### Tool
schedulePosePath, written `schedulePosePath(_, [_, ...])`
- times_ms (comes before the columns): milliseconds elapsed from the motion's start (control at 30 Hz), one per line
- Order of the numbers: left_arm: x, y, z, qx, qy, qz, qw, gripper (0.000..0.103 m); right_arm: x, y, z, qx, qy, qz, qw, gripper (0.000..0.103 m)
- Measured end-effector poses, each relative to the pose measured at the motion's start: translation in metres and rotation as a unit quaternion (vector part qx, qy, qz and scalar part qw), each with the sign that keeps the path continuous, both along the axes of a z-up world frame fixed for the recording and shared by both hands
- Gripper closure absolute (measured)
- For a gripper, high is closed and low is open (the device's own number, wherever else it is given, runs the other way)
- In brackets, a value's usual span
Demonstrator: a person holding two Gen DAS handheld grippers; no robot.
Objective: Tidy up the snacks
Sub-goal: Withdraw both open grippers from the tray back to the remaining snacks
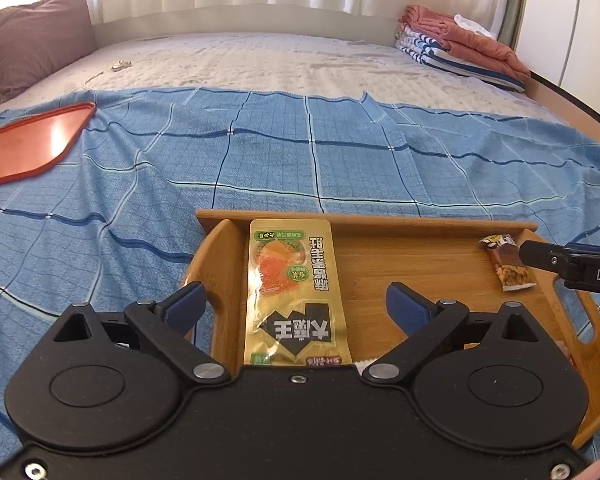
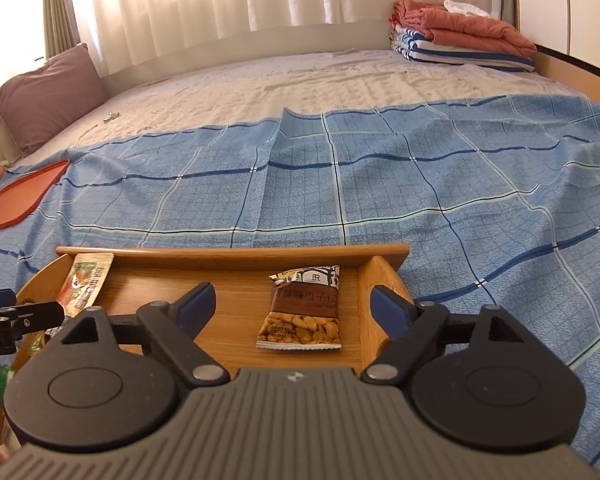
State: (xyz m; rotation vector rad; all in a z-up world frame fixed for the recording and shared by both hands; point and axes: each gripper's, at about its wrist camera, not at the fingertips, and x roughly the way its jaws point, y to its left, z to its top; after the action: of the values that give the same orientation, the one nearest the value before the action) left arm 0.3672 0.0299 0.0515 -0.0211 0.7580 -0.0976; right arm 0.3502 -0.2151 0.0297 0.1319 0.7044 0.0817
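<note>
Yellow snack pouch is lying flat in the wooden tray, between the left gripper's spread jaws, untouched, long axis running away from them. Right wrist: seed packet is lying between the right gripper's spread jaws, unpinched, nearer that hand.
</note>
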Motion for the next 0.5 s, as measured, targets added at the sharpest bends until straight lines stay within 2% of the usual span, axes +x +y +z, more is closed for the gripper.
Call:
schedulePosePath(267, [-0.054, -0.007, 0.027, 0.034, -0.035, -0.029, 0.9984, 0.003, -0.043, 0.008, 0.025, -0.002, -0.017, 0.027, 0.999, 0.008])
schedulePosePath(500, [-0.107, -0.008, 0.043, 0.026, -0.042, -0.048, 0.9976, 0.002, -0.091, 0.015, 0.045, 0.005, -0.040, 0.056, 0.998, 0.005])
